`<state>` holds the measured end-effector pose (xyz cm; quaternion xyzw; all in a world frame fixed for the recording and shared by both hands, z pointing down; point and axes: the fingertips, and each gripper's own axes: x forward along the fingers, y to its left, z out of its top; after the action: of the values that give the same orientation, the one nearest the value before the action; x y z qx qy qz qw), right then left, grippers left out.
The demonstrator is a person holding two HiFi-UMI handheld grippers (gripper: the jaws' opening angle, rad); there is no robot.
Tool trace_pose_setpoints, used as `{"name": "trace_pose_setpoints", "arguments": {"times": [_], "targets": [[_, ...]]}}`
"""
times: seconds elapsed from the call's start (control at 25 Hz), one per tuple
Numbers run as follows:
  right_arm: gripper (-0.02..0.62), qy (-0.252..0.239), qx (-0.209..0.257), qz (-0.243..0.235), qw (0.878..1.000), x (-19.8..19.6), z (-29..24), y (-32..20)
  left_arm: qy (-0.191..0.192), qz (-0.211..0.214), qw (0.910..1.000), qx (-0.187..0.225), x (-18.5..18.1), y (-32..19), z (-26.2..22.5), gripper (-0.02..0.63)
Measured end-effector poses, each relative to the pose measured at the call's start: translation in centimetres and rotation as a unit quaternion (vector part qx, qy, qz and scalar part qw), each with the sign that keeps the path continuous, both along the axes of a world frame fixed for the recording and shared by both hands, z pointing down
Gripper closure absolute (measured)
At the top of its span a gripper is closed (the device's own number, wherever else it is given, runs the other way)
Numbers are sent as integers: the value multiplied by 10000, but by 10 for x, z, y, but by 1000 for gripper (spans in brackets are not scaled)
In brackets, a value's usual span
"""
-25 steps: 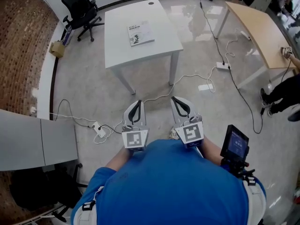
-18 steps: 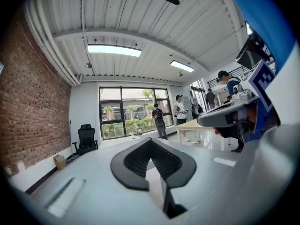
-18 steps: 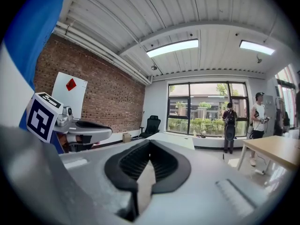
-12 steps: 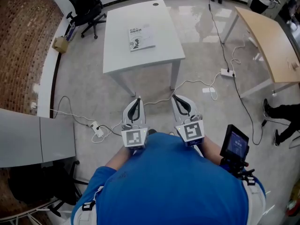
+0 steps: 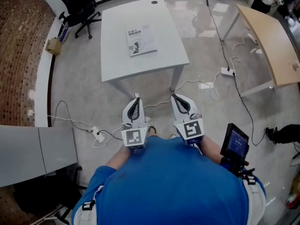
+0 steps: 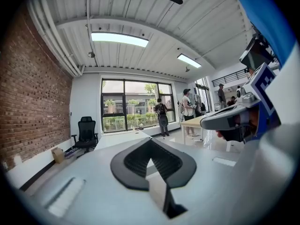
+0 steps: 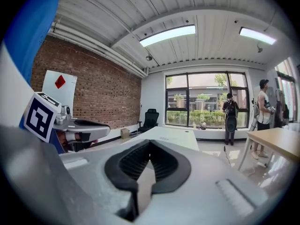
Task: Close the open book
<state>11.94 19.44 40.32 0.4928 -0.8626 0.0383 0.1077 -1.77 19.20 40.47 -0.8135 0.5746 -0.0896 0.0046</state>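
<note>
A book [image 5: 141, 41] lies flat on the white table [image 5: 161, 62] ahead of me, its printed white cover facing up. My left gripper [image 5: 136, 98] and right gripper [image 5: 175, 97] are held side by side in front of my body, over the floor just short of the table's near edge. Both point toward the table. The left gripper [image 6: 151, 140] has its tips together with nothing between them. So does the right gripper [image 7: 150, 142]. The white table [image 7: 171, 136] shows beyond the right jaws.
A black office chair [image 5: 77, 6] stands left of the table's far end, with a cardboard box [image 5: 52, 46] near it. A wooden table [image 5: 269, 39] is at the right. Cables and power strips [image 5: 99, 135] cross the floor. A grey cabinet [image 5: 33, 153] is at my left.
The table and book have drawn closer in the head view as I walk forward with both grippers. The jaws stayed shut.
</note>
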Motion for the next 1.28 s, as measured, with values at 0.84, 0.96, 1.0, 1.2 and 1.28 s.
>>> {"name": "trace_pose_setpoints", "arguments": {"times": [0.84, 0.96, 1.0, 1.2, 1.28], "targets": [[592, -29, -457, 932, 9946, -89, 12, -169, 98, 544, 9983, -198, -109, -171, 17, 600], [592, 8, -566, 975, 9936, -91, 15, -184, 71, 554, 9981, -266, -112, -185, 23, 600], [592, 22, -630, 967, 9933, -92, 16, -190, 57, 544, 9981, -280, -113, -191, 25, 600], [592, -51, -785, 821, 9935, -96, 43, -222, -64, 446, 9983, -371, -120, -218, 38, 600], [592, -65, -793, 784, 9937, -96, 47, -238, -129, 408, 9981, -435, -122, -232, 42, 600]]}}
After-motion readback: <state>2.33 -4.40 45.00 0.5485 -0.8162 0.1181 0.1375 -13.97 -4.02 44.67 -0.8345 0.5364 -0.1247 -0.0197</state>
